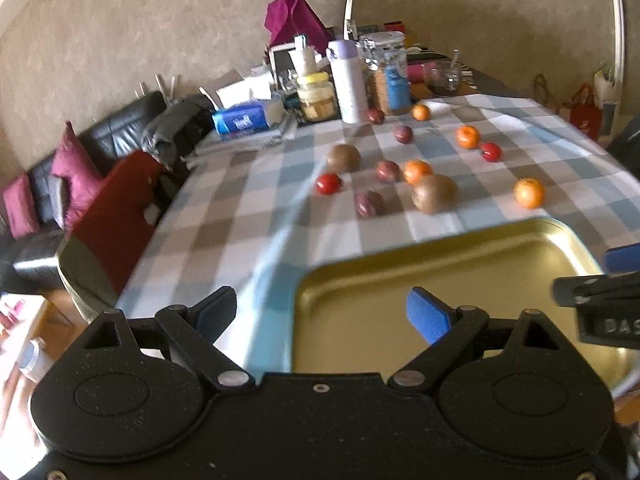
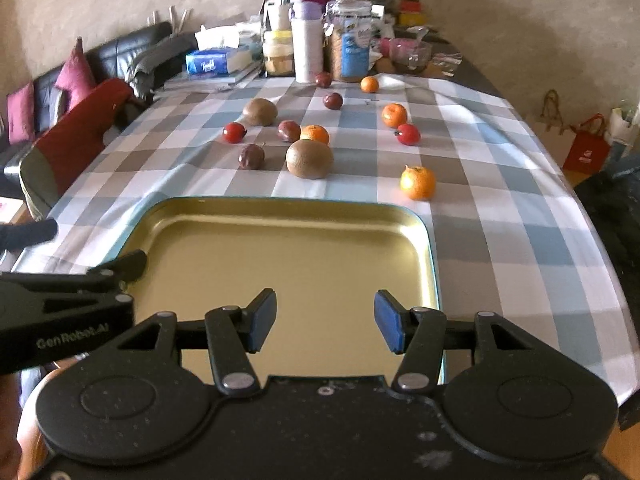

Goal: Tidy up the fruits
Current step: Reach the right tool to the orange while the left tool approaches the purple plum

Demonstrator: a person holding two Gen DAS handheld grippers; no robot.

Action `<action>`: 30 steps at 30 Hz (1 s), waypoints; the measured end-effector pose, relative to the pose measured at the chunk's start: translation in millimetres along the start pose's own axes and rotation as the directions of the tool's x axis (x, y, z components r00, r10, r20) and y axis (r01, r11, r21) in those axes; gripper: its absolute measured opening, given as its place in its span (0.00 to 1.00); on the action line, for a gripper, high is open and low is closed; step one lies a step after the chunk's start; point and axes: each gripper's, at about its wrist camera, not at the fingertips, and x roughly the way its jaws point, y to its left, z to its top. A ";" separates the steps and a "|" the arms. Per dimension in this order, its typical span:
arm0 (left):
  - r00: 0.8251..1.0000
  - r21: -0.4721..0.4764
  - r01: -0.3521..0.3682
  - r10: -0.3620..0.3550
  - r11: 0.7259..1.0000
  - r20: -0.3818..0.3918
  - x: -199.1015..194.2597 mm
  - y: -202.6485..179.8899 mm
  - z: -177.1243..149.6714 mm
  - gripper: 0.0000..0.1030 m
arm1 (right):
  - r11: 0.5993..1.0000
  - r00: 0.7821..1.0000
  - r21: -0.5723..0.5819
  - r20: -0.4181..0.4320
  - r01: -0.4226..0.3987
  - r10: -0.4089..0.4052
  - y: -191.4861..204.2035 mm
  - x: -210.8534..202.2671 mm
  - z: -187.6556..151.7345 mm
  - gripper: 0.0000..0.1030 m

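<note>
A gold tray point(image 2: 288, 248) lies empty on the checked tablecloth, also in the left wrist view point(image 1: 460, 276). Beyond it lie loose fruits: a near kiwi point(image 2: 309, 159), a far kiwi point(image 2: 260, 111), several mandarins, the nearest point(image 2: 417, 182), red tomatoes point(image 2: 234, 132) and dark passion fruits point(image 2: 251, 156). My right gripper point(image 2: 325, 320) is open and empty over the tray's near edge. My left gripper point(image 1: 322, 312) is open and empty over the tray's left rim. The left gripper also shows in the right wrist view at the left edge point(image 2: 60, 304).
Jars, a white bottle point(image 2: 307, 46), a tissue pack point(image 2: 212, 62) and clutter crowd the table's far end. A black sofa with pink cushions point(image 2: 76, 74) and a red-backed chair point(image 2: 76, 132) stand left. Bags point(image 2: 586, 148) stand on the floor right.
</note>
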 end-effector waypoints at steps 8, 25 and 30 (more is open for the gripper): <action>0.999 -0.048 0.039 -0.041 0.998 -0.026 40.7 20.7 42.3 0.90 | 0.992 0.990 -0.095 -0.099 0.087 -0.097 -0.1 33.7 57.1 0.53; 0.981 -0.087 0.174 -0.180 0.981 -0.069 118.3 20.0 82.4 0.90 | 0.981 0.985 0.179 -0.162 0.081 -0.052 -59.3 123.2 129.2 0.25; 0.978 -0.105 0.152 -0.165 0.983 -0.129 149.8 16.0 83.4 0.90 | 0.965 0.983 0.243 -0.177 0.096 -0.053 -79.3 143.9 131.0 0.23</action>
